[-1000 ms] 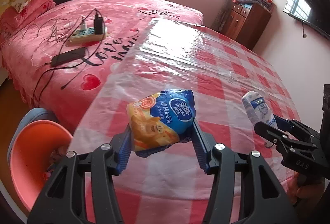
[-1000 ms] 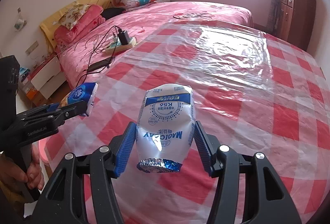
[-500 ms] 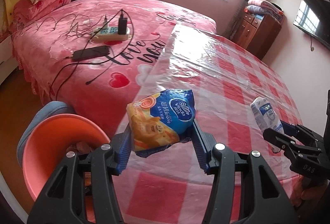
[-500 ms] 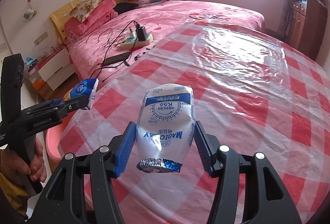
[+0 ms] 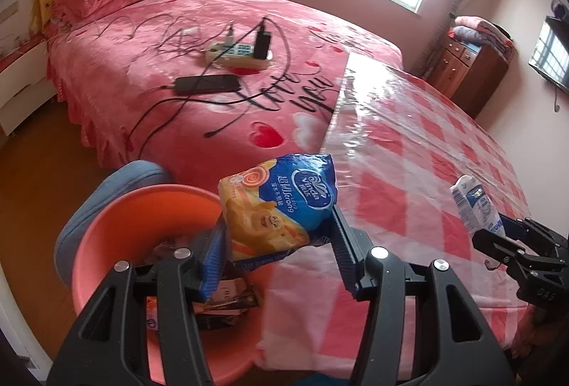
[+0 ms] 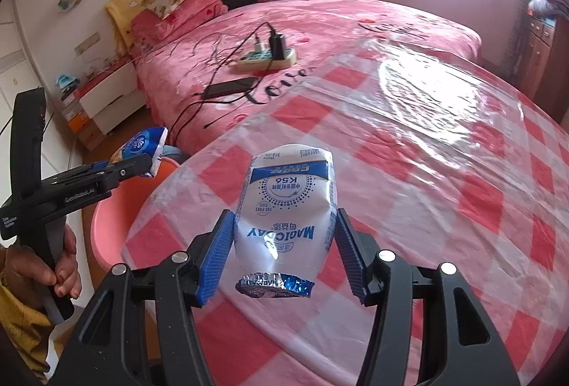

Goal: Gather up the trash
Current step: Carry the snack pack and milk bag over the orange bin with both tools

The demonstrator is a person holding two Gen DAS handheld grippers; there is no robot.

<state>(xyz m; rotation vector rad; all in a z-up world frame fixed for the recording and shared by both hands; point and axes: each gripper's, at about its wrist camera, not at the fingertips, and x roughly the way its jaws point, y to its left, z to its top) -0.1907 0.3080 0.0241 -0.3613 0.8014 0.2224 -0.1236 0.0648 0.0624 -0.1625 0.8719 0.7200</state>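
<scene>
My left gripper [image 5: 277, 254] is shut on a blue and orange tissue pack [image 5: 281, 204], held over the near rim of an orange bin [image 5: 117, 229] that has several wrappers inside. In the right wrist view that same tissue pack [image 6: 142, 147] shows at the left above the orange bin [image 6: 110, 226]. My right gripper [image 6: 284, 254] is shut on a white and blue milk pouch [image 6: 288, 208], above the red-checked tablecloth [image 6: 426, 172]. The milk pouch [image 5: 474, 204] also appears at the right of the left wrist view.
A round table [image 5: 426, 151] with a plastic-covered cloth lies right of the bin. A pink bed [image 5: 177, 65] behind carries a power strip [image 5: 238, 53], a phone [image 5: 206, 83] and cables. A blue stool [image 5: 106, 186] stands behind the bin. A wooden dresser [image 5: 469, 73] is at the far right.
Both grippers have swung left, off the table's middle toward its edge. The orange bin has come under the left gripper's tissue pack. Both grips are unchanged.
</scene>
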